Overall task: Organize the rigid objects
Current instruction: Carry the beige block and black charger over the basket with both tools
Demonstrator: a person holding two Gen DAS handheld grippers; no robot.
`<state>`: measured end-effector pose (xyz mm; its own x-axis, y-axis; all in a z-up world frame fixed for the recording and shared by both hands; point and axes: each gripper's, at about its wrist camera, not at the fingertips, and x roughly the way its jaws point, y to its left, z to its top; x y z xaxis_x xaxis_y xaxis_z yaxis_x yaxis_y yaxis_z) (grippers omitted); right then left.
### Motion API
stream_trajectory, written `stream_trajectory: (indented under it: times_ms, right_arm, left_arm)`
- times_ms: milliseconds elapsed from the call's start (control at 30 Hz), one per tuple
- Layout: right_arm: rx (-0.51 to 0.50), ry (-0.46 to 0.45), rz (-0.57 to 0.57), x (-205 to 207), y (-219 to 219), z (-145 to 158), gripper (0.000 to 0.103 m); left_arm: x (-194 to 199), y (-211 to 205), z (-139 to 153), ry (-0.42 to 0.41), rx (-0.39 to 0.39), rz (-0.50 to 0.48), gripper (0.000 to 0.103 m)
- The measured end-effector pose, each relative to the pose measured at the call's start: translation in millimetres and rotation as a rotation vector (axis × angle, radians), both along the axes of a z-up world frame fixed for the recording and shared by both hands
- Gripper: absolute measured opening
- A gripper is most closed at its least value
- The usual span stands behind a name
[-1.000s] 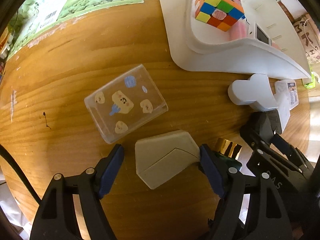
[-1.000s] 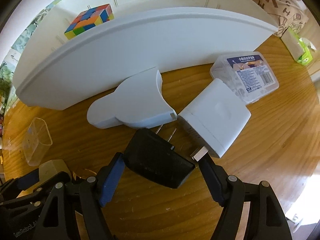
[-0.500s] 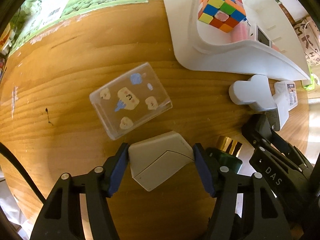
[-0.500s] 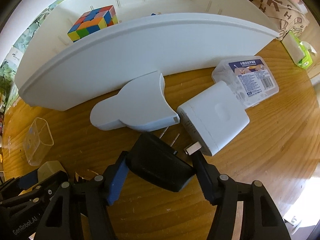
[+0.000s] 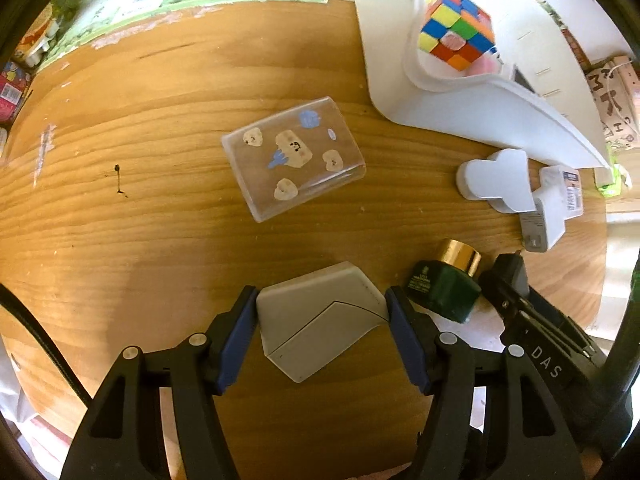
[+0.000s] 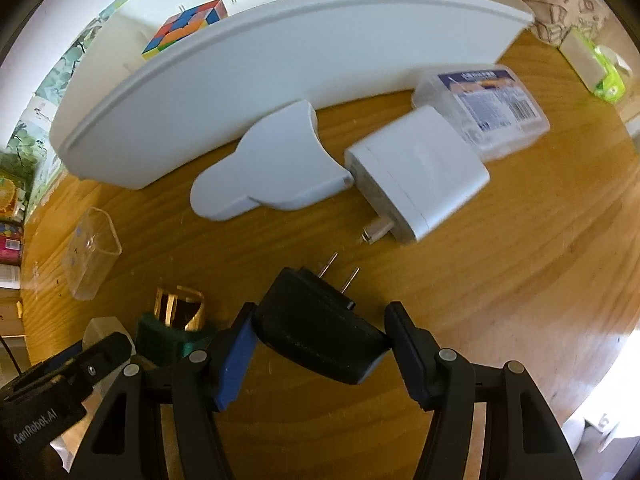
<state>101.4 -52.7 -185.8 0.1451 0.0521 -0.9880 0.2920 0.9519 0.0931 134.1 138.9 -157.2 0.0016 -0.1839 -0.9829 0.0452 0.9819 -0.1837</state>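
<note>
Tongs [image 5: 322, 328] on smooth angular grey case [image 5: 320, 326], matte black plug [image 6: 320, 340].

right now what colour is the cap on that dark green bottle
Shiny gold: the cap on the dark green bottle shows best in the left wrist view.

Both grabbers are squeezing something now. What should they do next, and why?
Probably lift both things and carry them toward the white tray. The left gripper is shut on the grey box, the right gripper is shut on the black plug, and the colour cube already sits in that tray.
</note>
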Motion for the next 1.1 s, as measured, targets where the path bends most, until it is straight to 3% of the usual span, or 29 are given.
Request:
stream_trajectory:
  times_ms: [467,900,1100]
  right_arm:
    - [-0.013,-0.127,-0.025,-42.4,-42.0,42.3,0.064]
    - [-0.007,-0.333,0.135,-40.0,-66.3,93.2,0.065]
    - [-0.027,-0.435,0.236,-33.2,-72.3,103.8,0.065]
  left_arm:
    - [-28.8,-9.6,49.6,-0.188,-0.092,-0.015,0.067]
    - [-44.6,-45.2,86.5,-0.417,-0.266,0.051,0.067]
    - [-45.0,-61.8,98.9,-0.519,-0.280,0.077,0.067]
